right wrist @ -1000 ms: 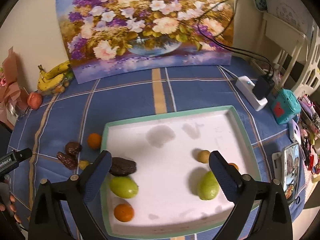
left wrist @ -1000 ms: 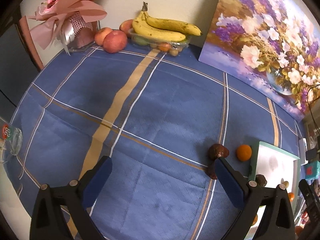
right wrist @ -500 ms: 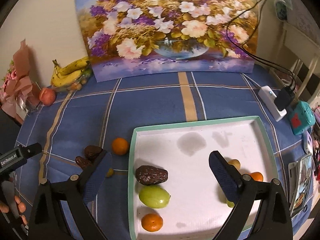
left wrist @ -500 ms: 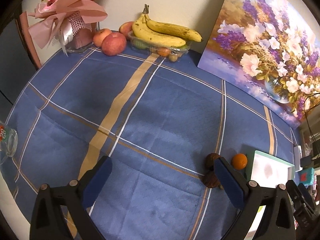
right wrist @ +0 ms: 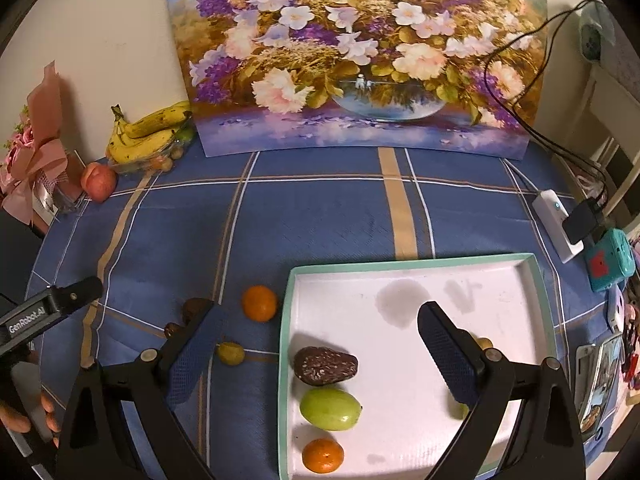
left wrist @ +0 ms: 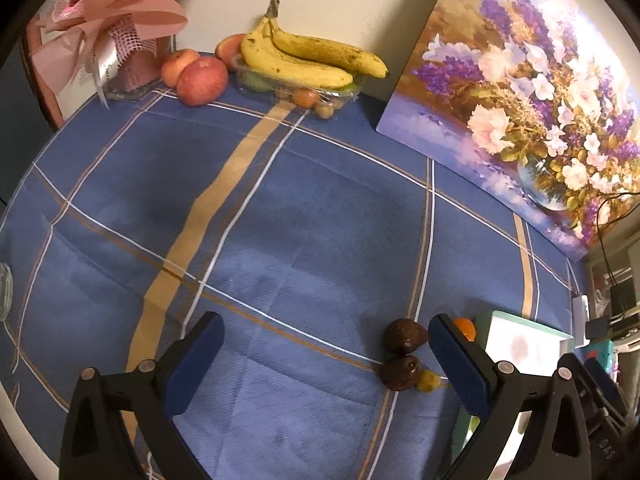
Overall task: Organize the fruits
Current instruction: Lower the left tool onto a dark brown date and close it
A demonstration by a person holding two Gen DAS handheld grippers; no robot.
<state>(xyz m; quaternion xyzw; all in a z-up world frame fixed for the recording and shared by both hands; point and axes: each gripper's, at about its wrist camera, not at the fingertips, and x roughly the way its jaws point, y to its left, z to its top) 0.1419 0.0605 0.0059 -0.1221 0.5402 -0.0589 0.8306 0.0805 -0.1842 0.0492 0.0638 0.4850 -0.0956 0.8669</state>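
Note:
A white tray with a teal rim (right wrist: 416, 264) lies on the blue checked cloth and holds a dark brown fruit (right wrist: 325, 365), a green fruit (right wrist: 330, 408) and a small orange (right wrist: 322, 456); more fruit is hidden behind my right finger. Left of the tray lie an orange (right wrist: 259, 303), two dark brown fruits (left wrist: 404, 336) (left wrist: 399, 372) and a small yellow-green fruit (right wrist: 231, 353). My right gripper (right wrist: 320, 344) is open and empty above the tray's left edge. My left gripper (left wrist: 326, 354) is open and empty, just left of the loose fruits.
Bananas (left wrist: 304, 56) on a clear punnet, apples (left wrist: 202, 80) and a pink bouquet (left wrist: 104, 28) stand at the back left. A flower painting (right wrist: 356, 56) leans on the wall. A power strip (right wrist: 558, 224), a teal box (right wrist: 610, 264) and cables sit at the right.
The right gripper has shifted left, from over the tray's middle to its left edge. The left gripper has drawn back and tilted up; the loose fruits now sit lower in its view.

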